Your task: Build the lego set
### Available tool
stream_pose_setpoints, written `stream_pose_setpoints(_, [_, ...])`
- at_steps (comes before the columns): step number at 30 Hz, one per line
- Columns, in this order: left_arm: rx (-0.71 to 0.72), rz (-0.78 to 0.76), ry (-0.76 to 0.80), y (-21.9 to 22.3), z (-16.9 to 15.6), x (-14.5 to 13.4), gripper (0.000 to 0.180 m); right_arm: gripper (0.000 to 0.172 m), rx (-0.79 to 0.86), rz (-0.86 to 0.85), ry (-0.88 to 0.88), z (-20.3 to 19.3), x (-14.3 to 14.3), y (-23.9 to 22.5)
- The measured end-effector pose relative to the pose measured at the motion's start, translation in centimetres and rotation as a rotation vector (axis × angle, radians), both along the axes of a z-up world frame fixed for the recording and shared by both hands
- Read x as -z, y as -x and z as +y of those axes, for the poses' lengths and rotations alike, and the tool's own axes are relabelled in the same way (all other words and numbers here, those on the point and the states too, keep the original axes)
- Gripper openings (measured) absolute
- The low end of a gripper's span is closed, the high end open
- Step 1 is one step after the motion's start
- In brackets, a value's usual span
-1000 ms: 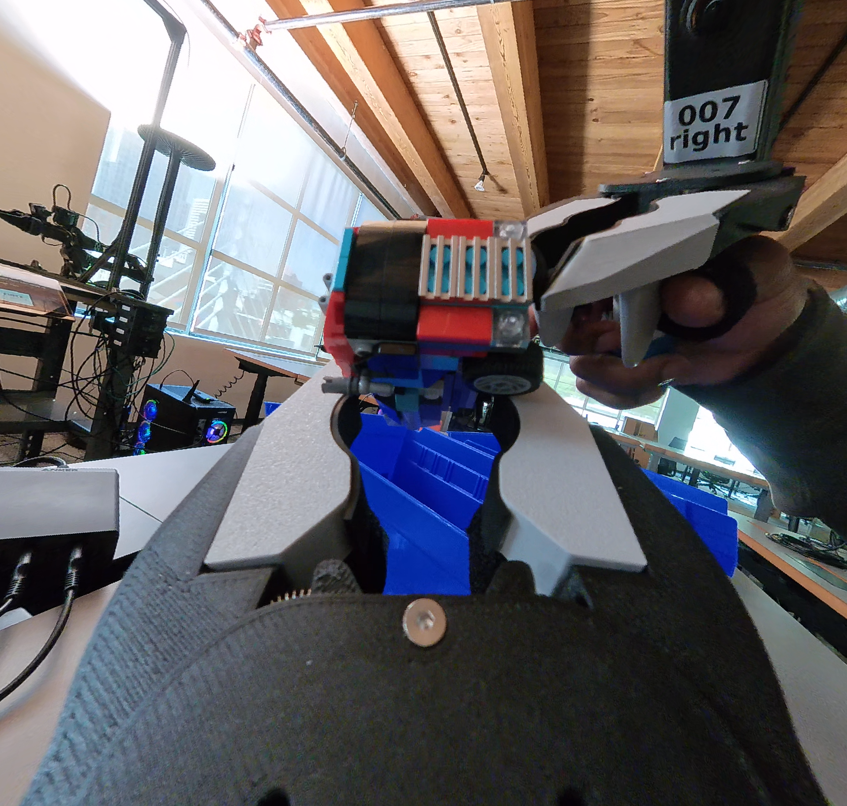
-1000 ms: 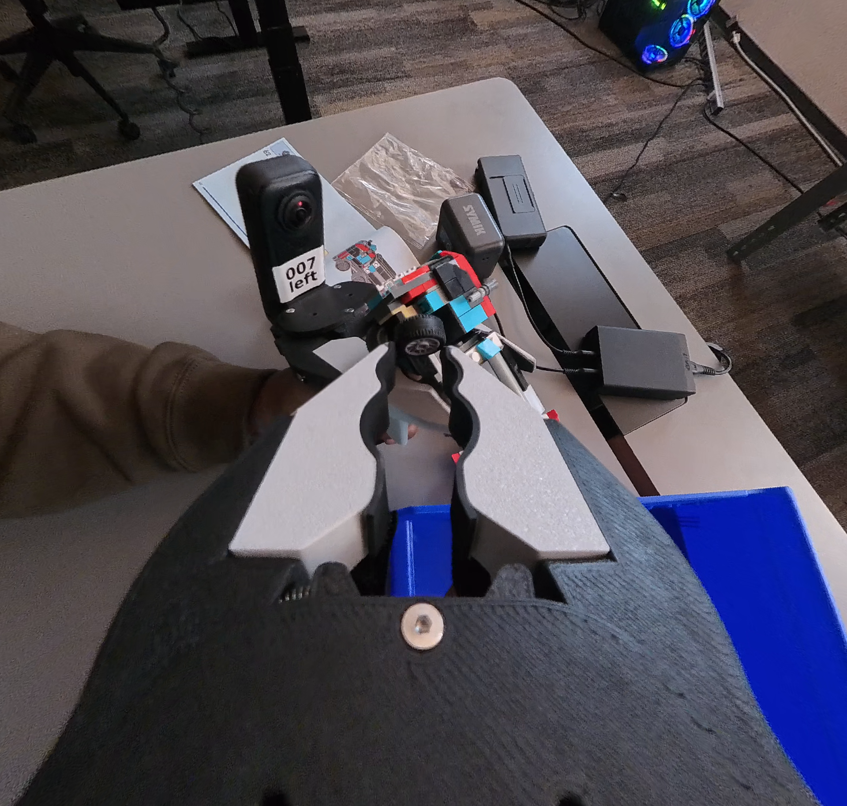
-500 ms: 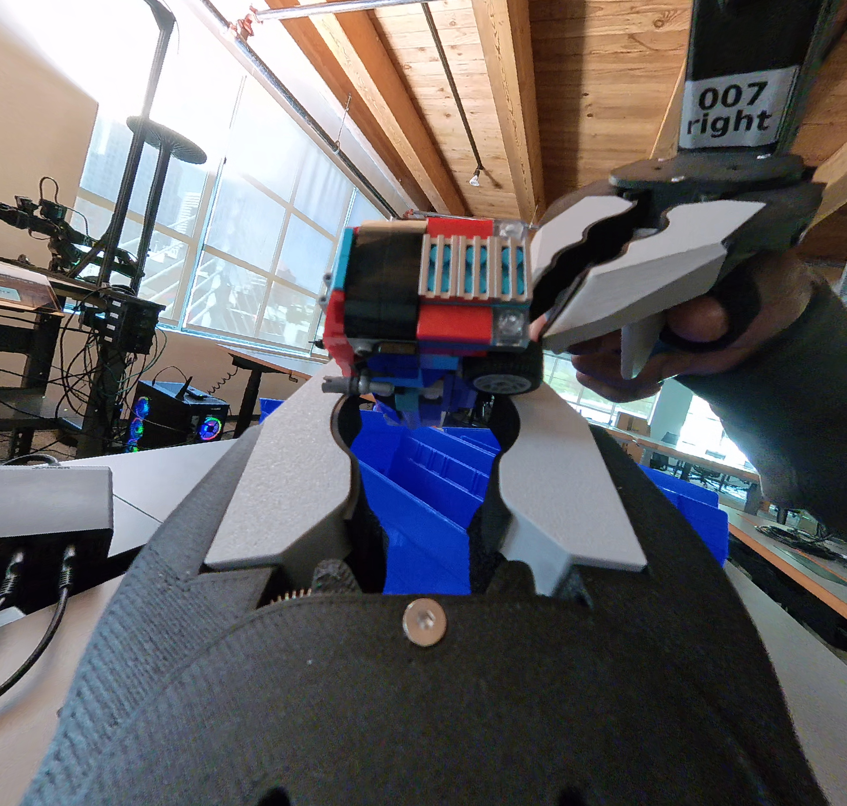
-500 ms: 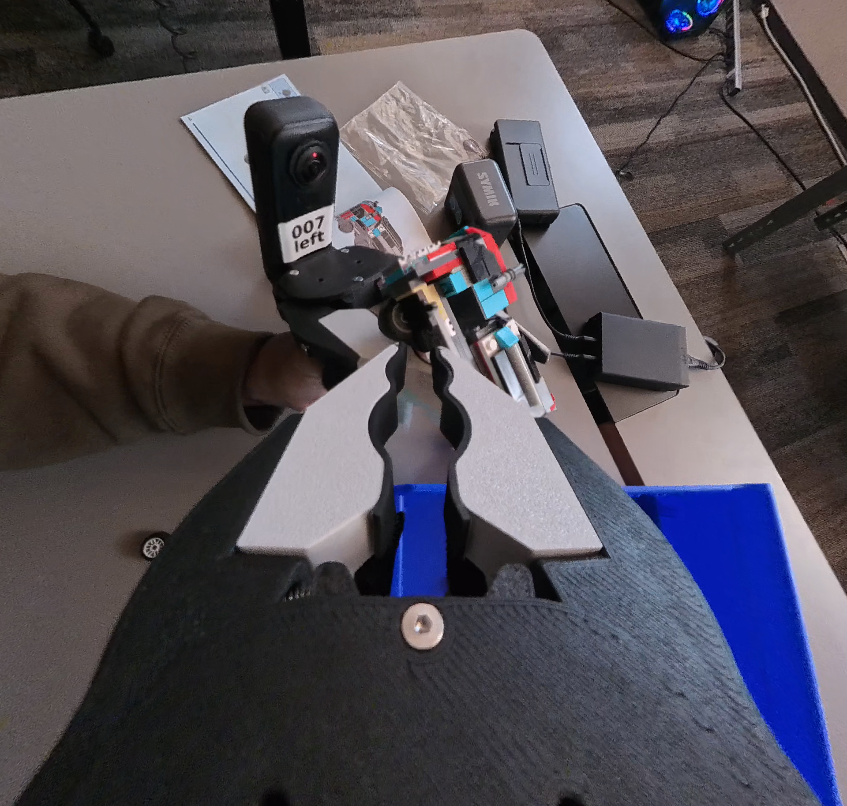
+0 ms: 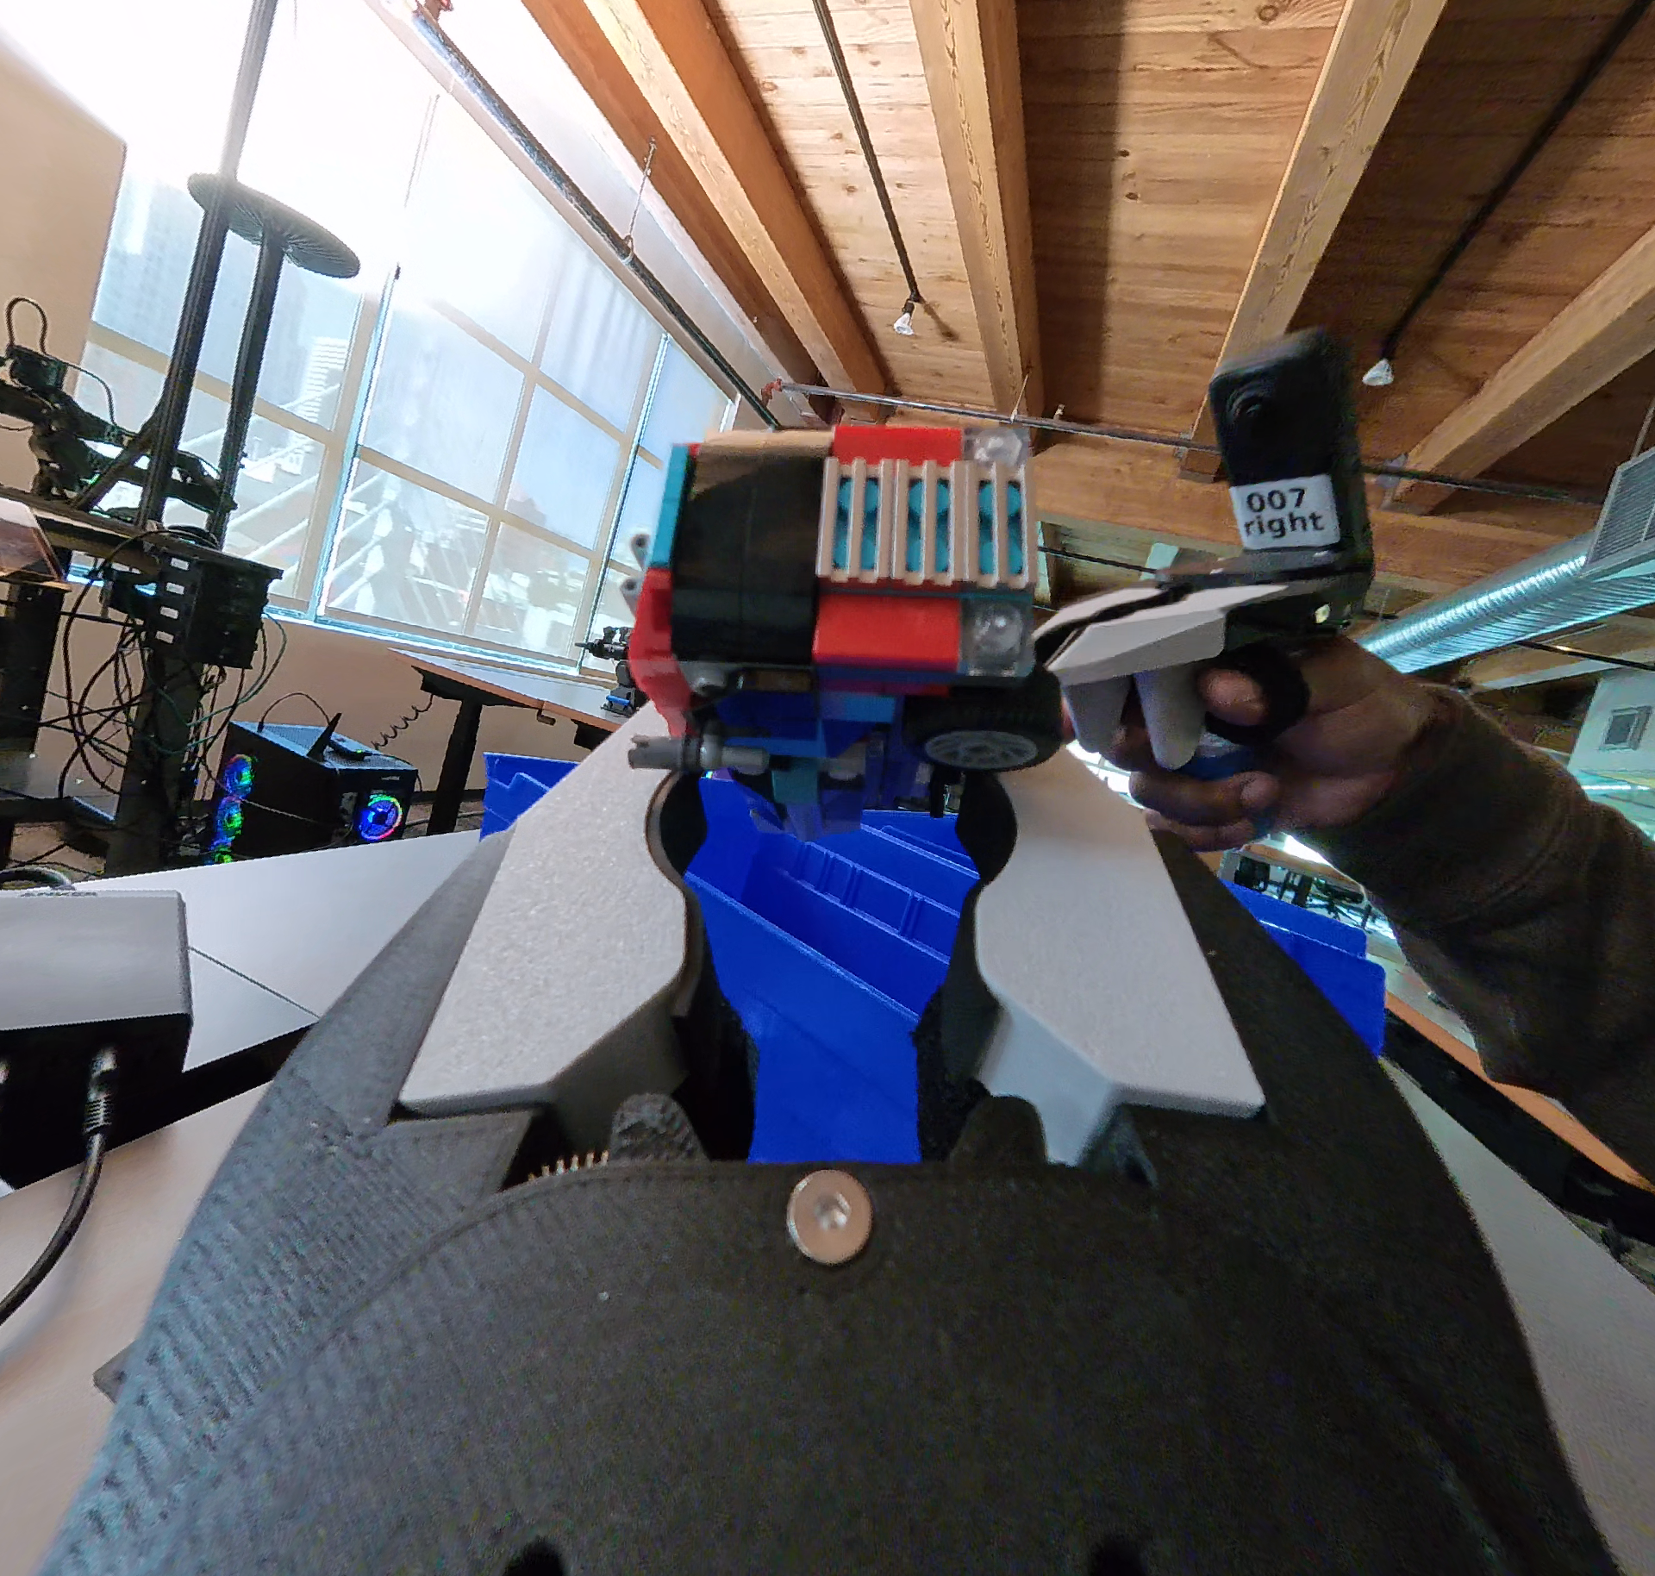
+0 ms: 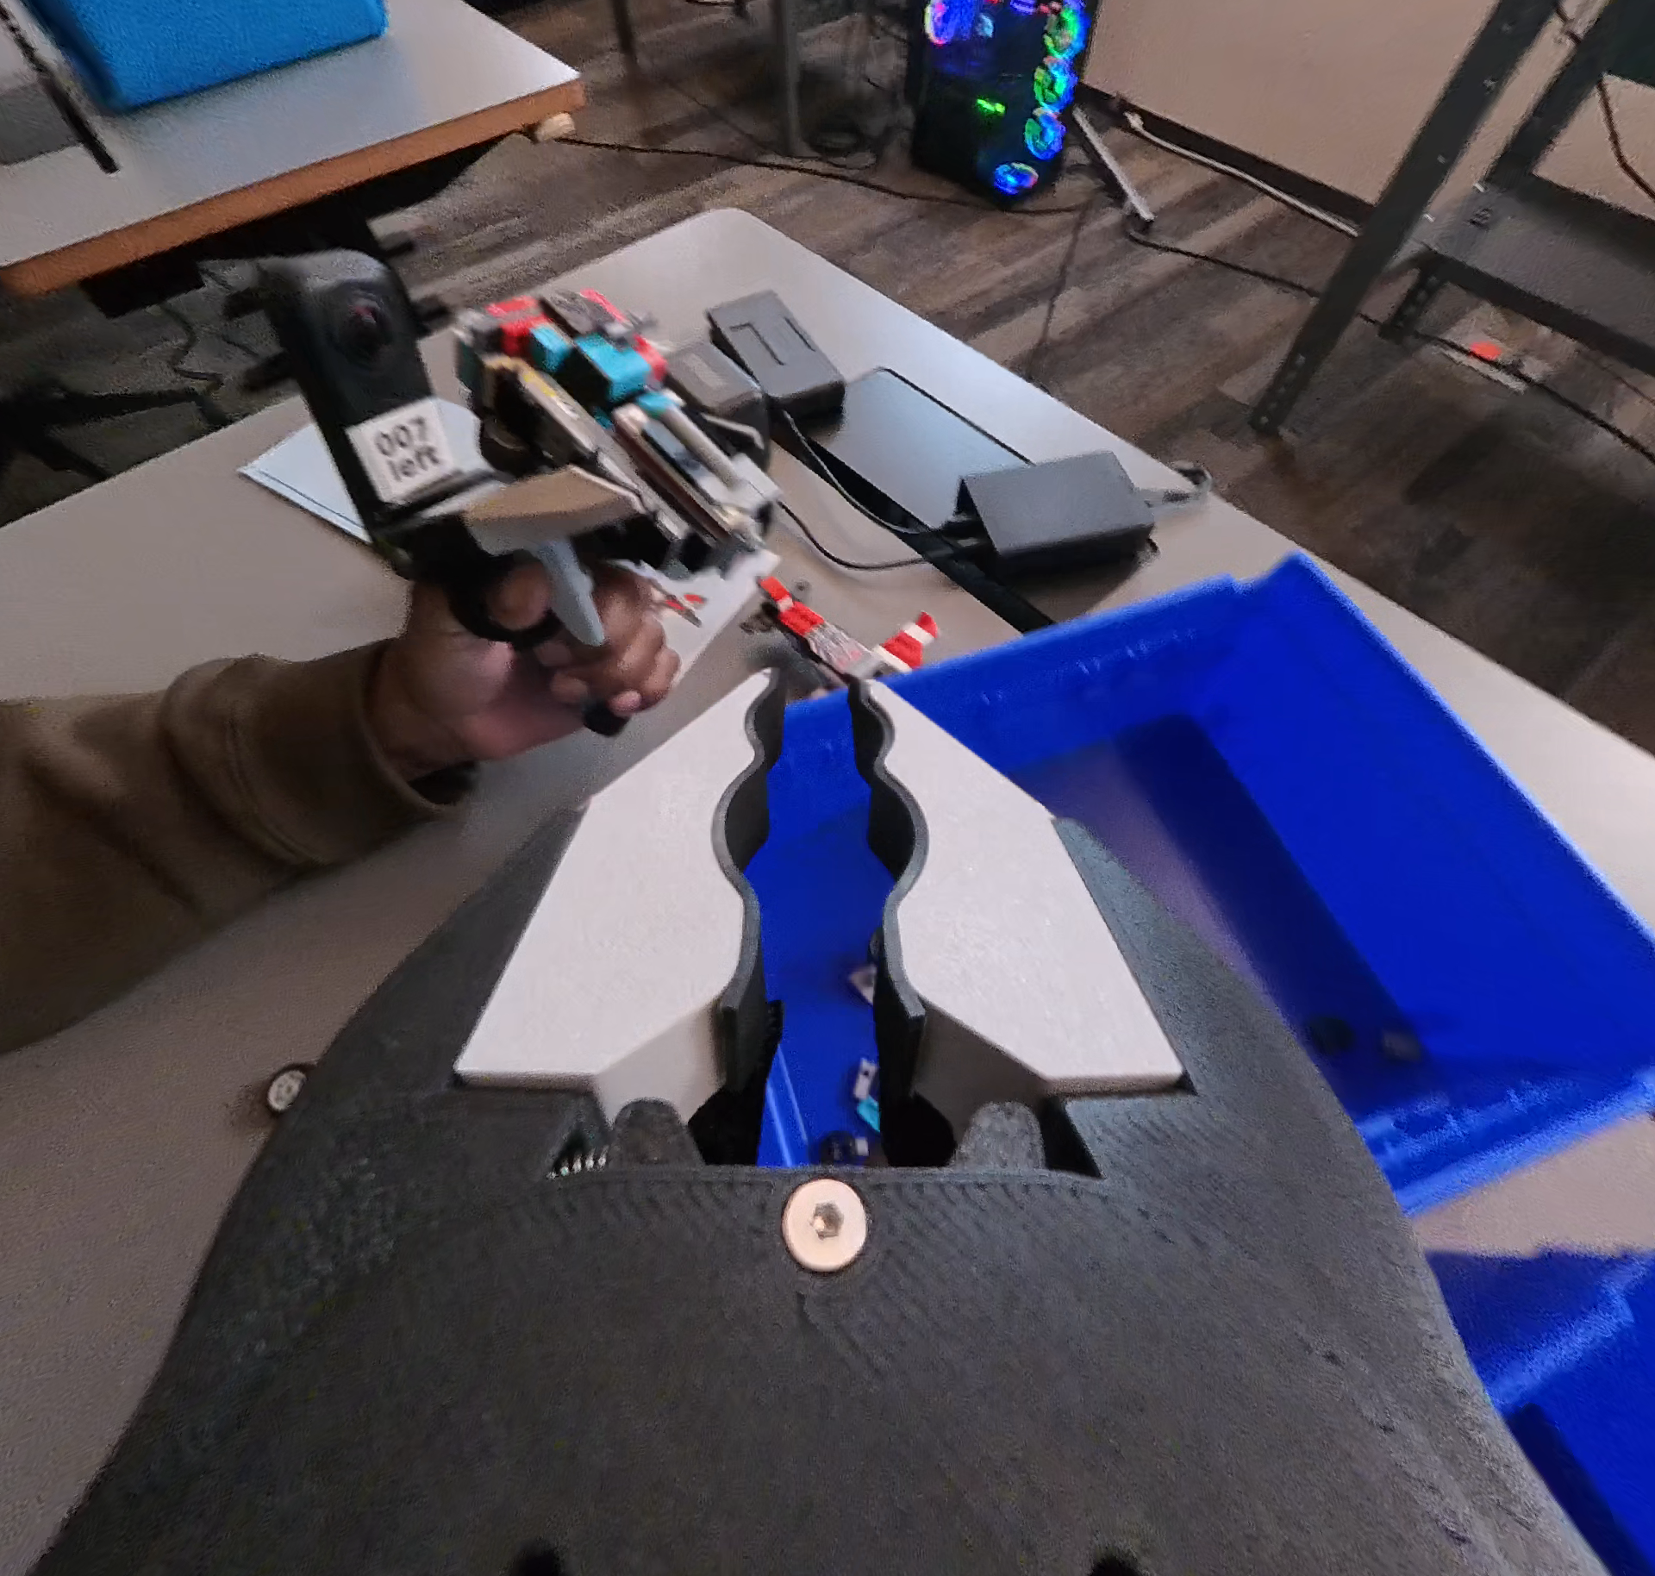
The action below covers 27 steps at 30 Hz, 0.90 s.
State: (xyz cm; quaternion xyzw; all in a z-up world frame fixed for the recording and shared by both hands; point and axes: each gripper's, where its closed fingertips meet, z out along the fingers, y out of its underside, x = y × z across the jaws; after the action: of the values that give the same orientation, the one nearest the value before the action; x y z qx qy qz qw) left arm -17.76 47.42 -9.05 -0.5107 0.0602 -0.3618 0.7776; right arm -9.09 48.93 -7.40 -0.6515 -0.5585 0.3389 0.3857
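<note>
My left gripper [image 5: 819, 763] is shut on a brick-built toy truck [image 5: 842, 601] in red, black, blue and teal, and holds it up in the air by its underside. A black wheel [image 5: 981, 736] sits on the truck's right side, and a bare grey axle [image 5: 667, 754] sticks out on the left. The truck also shows in the right wrist view [image 6: 591, 404]. My right gripper [image 6: 813, 686] is open by a narrow gap with nothing between its fingers. It hovers over a blue bin [image 6: 1254, 727], to the right of the truck.
A red and white brick piece [image 6: 842, 633] lies on the grey table [image 6: 134, 548] past the bin's corner. A loose wheel [image 6: 287, 1090] lies at the left. Black power adapters [image 6: 1057, 503] with cables and a booklet [image 6: 295, 476] lie farther back. Small pieces [image 6: 861, 987] lie in the bin.
My right gripper left the truck's wheel, which stays on the truck, and swung right over the blue bin with nothing in it. My left gripper kept hold of the truck.
</note>
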Motion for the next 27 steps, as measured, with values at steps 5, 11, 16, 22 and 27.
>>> stream_pose_setpoints(5, [0.015,0.011,-0.003,-0.4,0.1,0.1,0.055,0.017,0.04,-0.153,-0.048,1.8,3.1,-3.3])
stream_pose_setpoints(11, [0.021,-0.02,-0.008,0.1,0.1,0.1,0.055,0.022,-0.073,-0.513,-0.124,3.0,9.6,-4.0])
stream_pose_setpoints(16, [0.025,-0.026,-0.004,0.2,0.1,0.2,0.056,0.027,-0.138,-0.756,-0.171,5.9,14.4,-3.0])
stream_pose_setpoints(22, [0.042,-0.026,-0.007,-0.1,0.1,0.2,0.056,0.031,-0.155,-0.837,-0.157,7.3,17.4,-2.2])
stream_pose_setpoints(27, [0.054,-0.028,-0.01,-0.3,0.2,0.1,0.055,0.032,-0.174,-0.868,-0.188,7.4,18.1,-2.3])
